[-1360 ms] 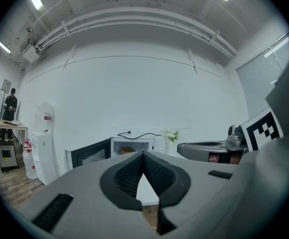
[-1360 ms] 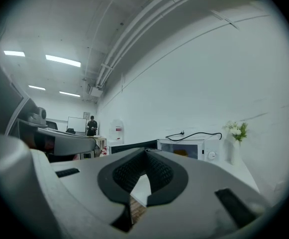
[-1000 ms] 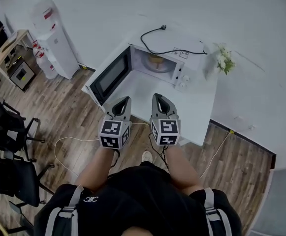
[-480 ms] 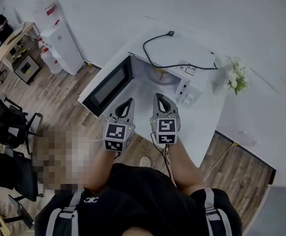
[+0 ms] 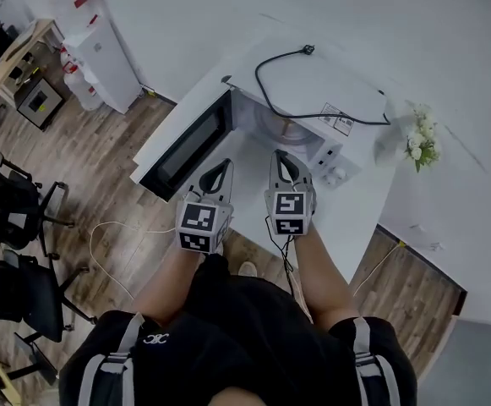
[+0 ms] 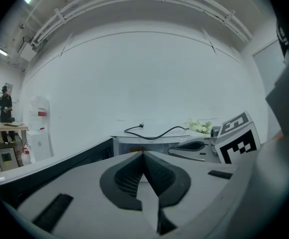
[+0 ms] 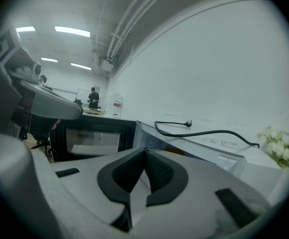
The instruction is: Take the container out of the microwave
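1. Position change: the left gripper and the right gripper have both advanced toward the white box-shaped microwave oven. They now stand side by side just short of its open cavity, above the white tabletop.
2. Consequence: the reach appears nearly complete, and extraction has not begun.
3. Gripper state: the left gripper's jaws are pressed together with nothing between them. The right gripper's jaws are likewise together and empty. Both sets must part before any grasp is possible.
4. Door: the black-windowed microwave door is swung fully open to the left, clear of the approach path.
5. Container location: the tan round container sits inside the cavity, on the far side of both grippers and apart from them. It lies closer to the right gripper's line.
6. Orientation: the container appears to stand upright. From above it looks round, so no long axis can be assigned. A lid or handle cannot be made out.
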`<state>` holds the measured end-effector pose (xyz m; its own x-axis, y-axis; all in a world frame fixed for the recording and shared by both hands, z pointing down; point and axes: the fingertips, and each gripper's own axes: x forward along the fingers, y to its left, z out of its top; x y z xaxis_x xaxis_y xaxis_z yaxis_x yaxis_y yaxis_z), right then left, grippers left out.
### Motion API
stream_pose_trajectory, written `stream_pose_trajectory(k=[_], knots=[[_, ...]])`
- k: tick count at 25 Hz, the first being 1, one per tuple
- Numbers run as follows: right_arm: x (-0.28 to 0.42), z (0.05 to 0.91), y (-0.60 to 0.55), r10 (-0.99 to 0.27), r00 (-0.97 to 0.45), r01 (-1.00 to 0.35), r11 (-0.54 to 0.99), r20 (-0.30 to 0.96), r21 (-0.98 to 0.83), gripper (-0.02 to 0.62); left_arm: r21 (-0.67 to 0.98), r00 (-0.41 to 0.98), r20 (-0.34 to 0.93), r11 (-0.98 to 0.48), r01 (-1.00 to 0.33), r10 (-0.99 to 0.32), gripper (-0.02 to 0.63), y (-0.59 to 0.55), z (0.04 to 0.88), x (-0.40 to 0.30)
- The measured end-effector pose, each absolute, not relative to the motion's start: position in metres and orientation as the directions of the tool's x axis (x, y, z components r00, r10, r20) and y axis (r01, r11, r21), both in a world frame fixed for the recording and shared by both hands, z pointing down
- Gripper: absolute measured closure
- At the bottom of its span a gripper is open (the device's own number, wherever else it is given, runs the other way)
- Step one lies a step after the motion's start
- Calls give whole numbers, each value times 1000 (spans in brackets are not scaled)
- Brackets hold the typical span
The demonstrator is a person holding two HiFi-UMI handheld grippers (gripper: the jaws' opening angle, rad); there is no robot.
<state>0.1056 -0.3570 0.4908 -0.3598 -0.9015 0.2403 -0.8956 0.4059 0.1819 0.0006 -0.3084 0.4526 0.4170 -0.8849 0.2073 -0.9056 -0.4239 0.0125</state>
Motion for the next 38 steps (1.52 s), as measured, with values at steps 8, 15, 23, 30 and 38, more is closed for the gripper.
stream_pose_trajectory(k=[8, 15, 23, 30, 38], knots=[[96, 547, -412, -899, -195, -713, 404, 392, 573, 588, 37, 435, 195, -436, -899, -879, 605, -346, 455, -30], [91, 596, -460, -865, -70, -517, 458, 497, 723, 492, 67, 463, 219, -460, -885, -859, 606, -353, 462, -45], [96, 624, -510, -859, 20, -395, 463, 511, 793, 413, 38, 447, 236, -452, -891, -863, 605, -357, 463, -61], [105, 631, -550, -876, 89, -370, 412, 474, 832, 371, 8, 413, 256, -425, -905, -874, 606, -365, 469, -77], [106, 643, -583, -848, 101, -343, 461, 520, 818, 371, -14, 379, 290, -400, -917, -879, 606, -376, 476, -90]])
